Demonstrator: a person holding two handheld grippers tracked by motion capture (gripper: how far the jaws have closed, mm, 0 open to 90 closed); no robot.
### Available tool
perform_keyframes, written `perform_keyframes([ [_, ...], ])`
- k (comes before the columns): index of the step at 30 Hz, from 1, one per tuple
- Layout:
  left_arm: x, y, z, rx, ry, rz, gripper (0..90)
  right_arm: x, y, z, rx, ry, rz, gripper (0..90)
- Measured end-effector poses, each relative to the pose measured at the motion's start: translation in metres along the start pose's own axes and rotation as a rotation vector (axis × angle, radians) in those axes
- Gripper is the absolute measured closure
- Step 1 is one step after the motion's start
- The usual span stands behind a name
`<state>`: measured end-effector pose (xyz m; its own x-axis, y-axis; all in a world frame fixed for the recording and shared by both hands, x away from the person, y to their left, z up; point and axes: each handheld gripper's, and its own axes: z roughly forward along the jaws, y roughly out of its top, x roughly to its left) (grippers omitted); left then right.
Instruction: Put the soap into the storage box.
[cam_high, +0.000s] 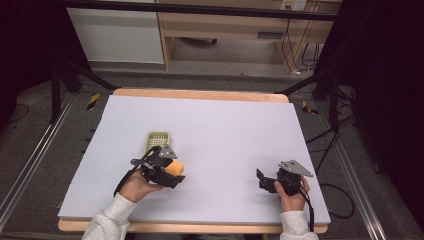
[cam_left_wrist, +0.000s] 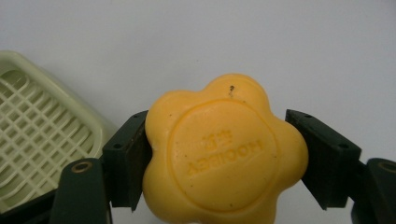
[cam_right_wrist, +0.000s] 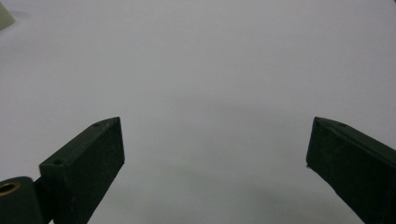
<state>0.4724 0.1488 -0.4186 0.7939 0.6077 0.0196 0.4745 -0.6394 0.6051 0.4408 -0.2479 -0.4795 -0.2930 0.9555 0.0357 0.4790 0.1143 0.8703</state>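
Note:
A yellow flower-shaped soap bar (cam_left_wrist: 224, 149) with raised lettering sits between the jaws of my left gripper (cam_left_wrist: 219, 158), which is shut on it from both sides. In the high view the same soap (cam_high: 175, 168) shows as an orange-yellow lump at the left gripper (cam_high: 172, 170), just in front of a pale green soap dish (cam_high: 157, 140) with a grid floor. That dish (cam_left_wrist: 37, 135) lies at the left of the left gripper view. My right gripper (cam_high: 261, 179) rests low at the table's right front, jaws wide apart and nothing between them (cam_right_wrist: 215, 158).
A white sheet (cam_high: 225, 130) covers the wooden table. Beyond the far edge stand dark stand legs (cam_high: 65, 75) and cables (cam_high: 300, 55) on the floor. A corner of the green dish (cam_right_wrist: 5, 16) peeks in at the top left of the right gripper view.

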Motion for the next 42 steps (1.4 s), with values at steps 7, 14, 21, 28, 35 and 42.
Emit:
perform_keyframes([
  [7,0.014,-0.003,-0.008,0.005,0.027,-0.030,26.4,0.002,-0.002,0.001,0.013,0.016,0.001,4.6],
  [14,0.025,-0.002,-0.016,-0.024,0.051,-0.062,26.4,0.001,-0.002,0.002,0.013,0.007,-0.004,4.6],
  [21,0.034,-0.001,-0.019,-0.031,0.073,-0.079,26.5,0.001,-0.002,0.003,0.007,-0.003,-0.002,4.5],
  [28,0.043,0.002,-0.023,-0.044,0.087,-0.105,26.4,0.003,-0.002,0.006,0.008,-0.014,-0.005,4.5],
  [35,0.054,0.003,-0.027,-0.056,0.106,-0.133,26.4,0.002,-0.001,0.005,0.004,-0.001,-0.002,4.9],
  [42,0.063,0.004,-0.026,-0.049,0.117,-0.151,26.4,0.002,0.000,0.005,0.004,0.001,0.006,5.1],
])
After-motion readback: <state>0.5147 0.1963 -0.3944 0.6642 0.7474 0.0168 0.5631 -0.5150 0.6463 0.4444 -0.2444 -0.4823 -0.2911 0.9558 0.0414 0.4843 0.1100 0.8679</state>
